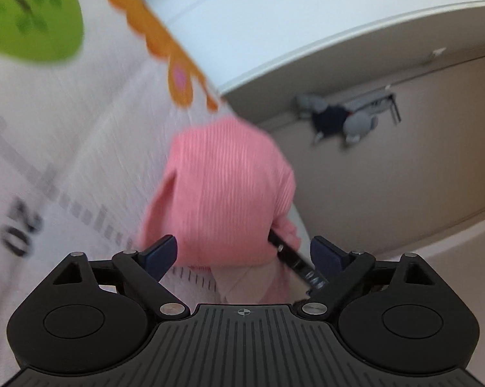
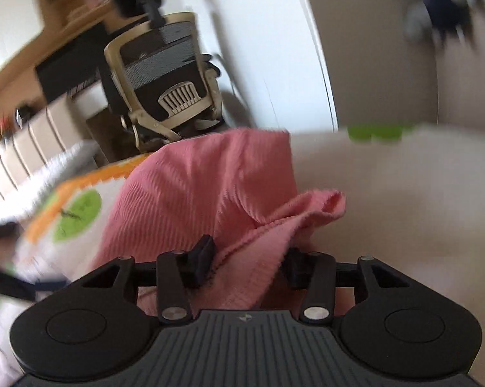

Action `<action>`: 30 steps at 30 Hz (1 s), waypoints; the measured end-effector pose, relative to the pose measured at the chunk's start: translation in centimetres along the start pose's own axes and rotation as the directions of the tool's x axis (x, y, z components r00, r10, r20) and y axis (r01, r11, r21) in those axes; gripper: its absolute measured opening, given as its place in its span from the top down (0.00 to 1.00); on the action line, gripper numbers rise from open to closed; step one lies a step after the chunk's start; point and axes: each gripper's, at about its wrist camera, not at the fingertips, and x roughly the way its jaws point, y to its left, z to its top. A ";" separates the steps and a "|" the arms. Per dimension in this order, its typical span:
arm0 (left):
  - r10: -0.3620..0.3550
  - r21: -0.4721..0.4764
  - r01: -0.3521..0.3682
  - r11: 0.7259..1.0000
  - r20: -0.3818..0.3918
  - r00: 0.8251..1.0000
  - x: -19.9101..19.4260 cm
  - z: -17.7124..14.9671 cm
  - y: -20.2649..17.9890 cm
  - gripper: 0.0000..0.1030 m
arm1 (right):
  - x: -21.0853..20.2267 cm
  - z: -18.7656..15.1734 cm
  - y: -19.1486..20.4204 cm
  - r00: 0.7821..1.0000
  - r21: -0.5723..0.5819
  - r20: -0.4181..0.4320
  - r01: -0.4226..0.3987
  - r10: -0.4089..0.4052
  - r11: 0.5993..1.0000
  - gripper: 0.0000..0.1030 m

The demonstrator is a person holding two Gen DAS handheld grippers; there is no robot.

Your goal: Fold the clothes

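Left wrist view looks down along the left gripper (image 1: 242, 254), whose blue-padded jaws stand wide apart with nothing between them, hovering just short of a pink garment (image 1: 223, 190) bunched on a white printed sheet (image 1: 81, 148). The sheet carries a ruler-like scale with the number 20, a green patch and an orange scalloped border; past its edge are a white rounded panel (image 1: 323, 25) and a grey stuffed toy (image 1: 342, 119) on the beige floor. In the right wrist view the right gripper (image 2: 248, 266) has its black jaws partly apart with a fold of the pink garment (image 2: 210, 187) lying between them; the cloth touches the left jaw, but whether it is truly pinched I cannot tell, since the far jaw sits half hidden behind the fabric. An office chair (image 2: 168, 74) stands beyond the bed, blurred. The garment is a ribbed knit, soft and limp, with a fuzzy raw-looking hem curling at its near edge; it should weigh very little, drape wherever unsupported and stretch along the ribs if pulled hard. It is unlikely to slip from padded jaws, though a thin single layer could slide out. Hems or corners look like the best places to take hold, one per gripper and well apart, so the cloth hangs flat before being laid down and creased. The heap is still crumpled, so folding seems barely begun.
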 end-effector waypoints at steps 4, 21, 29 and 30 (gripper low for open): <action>-0.022 -0.081 0.021 0.997 -0.016 1.000 1.0 -0.3 1.3 0.09 | 0.9 -1.5 1.2 0.993 0.122 -0.051 -0.097 0.104 0.988 0.54; 0.178 0.169 -0.201 0.965 0.141 0.974 -9.7 0.0 2.0 0.09 | -6.8 -2.6 5.1 0.986 -0.170 0.069 0.159 -0.149 0.973 0.44; 0.240 0.387 -0.243 0.890 0.057 0.969 -6.4 -3.6 -0.4 0.42 | -8.6 -3.9 16.9 0.980 -0.787 0.173 0.077 0.099 0.612 0.45; 0.235 0.405 -0.238 0.883 0.058 0.970 -6.7 -3.8 -0.5 0.44 | -7.7 -4.8 17.6 0.985 -0.819 0.144 0.062 0.098 0.571 0.49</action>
